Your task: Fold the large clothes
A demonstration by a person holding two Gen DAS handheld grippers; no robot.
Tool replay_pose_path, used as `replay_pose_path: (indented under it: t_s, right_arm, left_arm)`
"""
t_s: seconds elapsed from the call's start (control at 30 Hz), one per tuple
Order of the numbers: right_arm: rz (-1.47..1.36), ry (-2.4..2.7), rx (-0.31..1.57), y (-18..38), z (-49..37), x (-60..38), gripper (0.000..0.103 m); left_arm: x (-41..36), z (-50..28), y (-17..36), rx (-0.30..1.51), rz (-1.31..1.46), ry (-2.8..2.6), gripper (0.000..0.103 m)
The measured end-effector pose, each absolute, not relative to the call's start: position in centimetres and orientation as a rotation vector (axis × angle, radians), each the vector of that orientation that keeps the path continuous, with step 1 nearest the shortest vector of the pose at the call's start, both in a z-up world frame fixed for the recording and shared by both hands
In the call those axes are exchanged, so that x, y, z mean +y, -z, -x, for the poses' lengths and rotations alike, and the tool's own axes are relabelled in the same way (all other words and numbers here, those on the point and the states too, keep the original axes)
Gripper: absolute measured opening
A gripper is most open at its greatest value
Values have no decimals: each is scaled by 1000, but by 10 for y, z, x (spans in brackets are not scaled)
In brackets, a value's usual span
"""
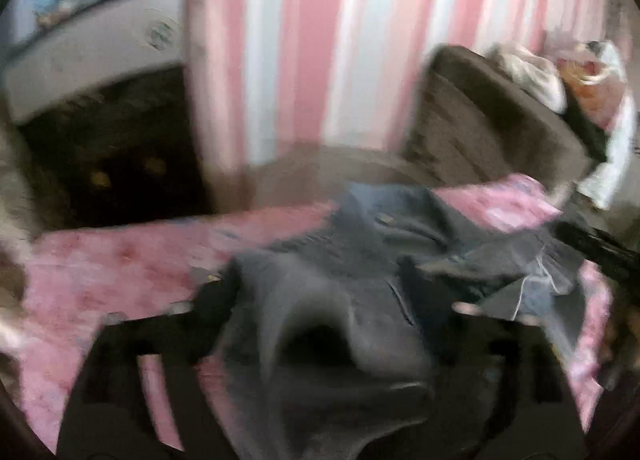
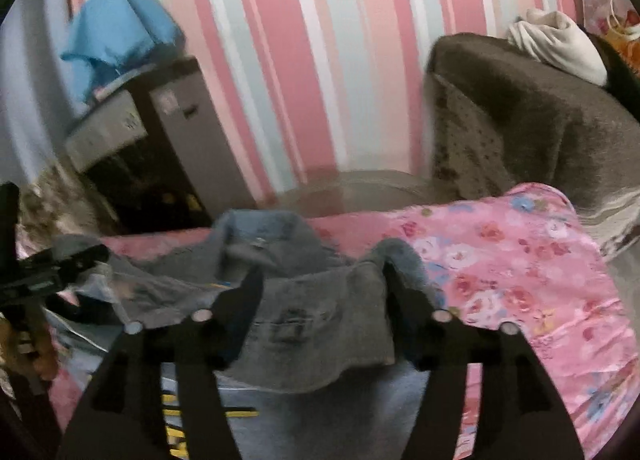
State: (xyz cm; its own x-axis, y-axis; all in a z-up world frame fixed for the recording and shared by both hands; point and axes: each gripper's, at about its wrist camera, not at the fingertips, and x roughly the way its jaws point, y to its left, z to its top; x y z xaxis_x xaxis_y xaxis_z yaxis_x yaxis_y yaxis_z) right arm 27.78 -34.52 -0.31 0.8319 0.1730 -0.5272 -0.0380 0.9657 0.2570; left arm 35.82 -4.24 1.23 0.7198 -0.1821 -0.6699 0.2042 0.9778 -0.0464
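Both the left gripper [image 1: 320,300] and right gripper [image 2: 324,280] stand apart astride the grey denim jacket [image 2: 320,324], apparently positioning to fold it on the pink floral sheet [image 2: 520,280].

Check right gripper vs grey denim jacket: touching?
Touching. The right wrist view shows the grey denim jacket draped between the right gripper fingers, fabric pressed against both.

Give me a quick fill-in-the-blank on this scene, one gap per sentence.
1. The grey denim jacket lies on a floral bedspread that is mostly ____.
2. The wall behind carries vertical ____.
3. The cloth on the dark cabinet is ____.

Missing words: pink; stripes; blue
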Motion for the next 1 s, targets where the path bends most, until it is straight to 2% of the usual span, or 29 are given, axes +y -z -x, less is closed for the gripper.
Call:
replay_pose_path:
  t_s: [0.03,0.07,0.17,0.33,0.5,0.53,0.63,0.67,0.73,0.77,0.83,0.87,0.9,0.93,0.97,1.0]
  right_arm:
    - [-256,-127,560,-2,-273,-347,79]
    - [-261,-135,542,-7,-269,-348,80]
    - [-185,-84,521,-17,-260,-346,80]
    - [27,-55,621,-6,-262,-334,81]
    - [-69,-27,634,8,-278,-351,79]
    - [-80,-19,648,14,-282,-352,75]
    - [-95,-39,716,37,-299,-351,41]
    - [-91,-35,722,41,-302,-349,35]
    - [-70,-13,722,48,-307,-344,28]
    - [-57,-9,723,48,-308,-341,19]
    - [-32,5,708,45,-308,-336,9]
    - [-38,9,703,42,-307,-336,7]
    - [-54,9,699,38,-308,-338,7]
    - [-71,9,695,34,-311,-341,6]
    - [-93,12,684,28,-315,-344,5]
    - [-110,12,678,22,-320,-347,5]
  left_arm:
    - [-42,-353,-19,698,-51,184,100]
    - [-42,-349,-25,673,-65,183,100]
    - [-38,-339,-39,650,-80,199,100]
    - [-21,-333,-51,633,-184,103,100]
    - [6,-336,-48,675,-204,102,100]
    - [9,-338,-44,688,-203,110,100]
    - [5,-346,-28,735,-187,204,100]
    - [0,-348,-23,750,-178,248,100]
    - [-16,-353,-10,771,-188,297,100]
    - [-22,-354,-7,773,-195,305,98]
    - [-38,-358,4,789,-201,342,87]
    - [-45,-360,8,803,-197,368,70]
    - [-53,-363,16,823,-195,398,48]
    - [-61,-366,23,844,-194,417,37]
    - [-68,-369,30,863,-196,421,20]
    - [-72,-371,34,867,-208,407,11]
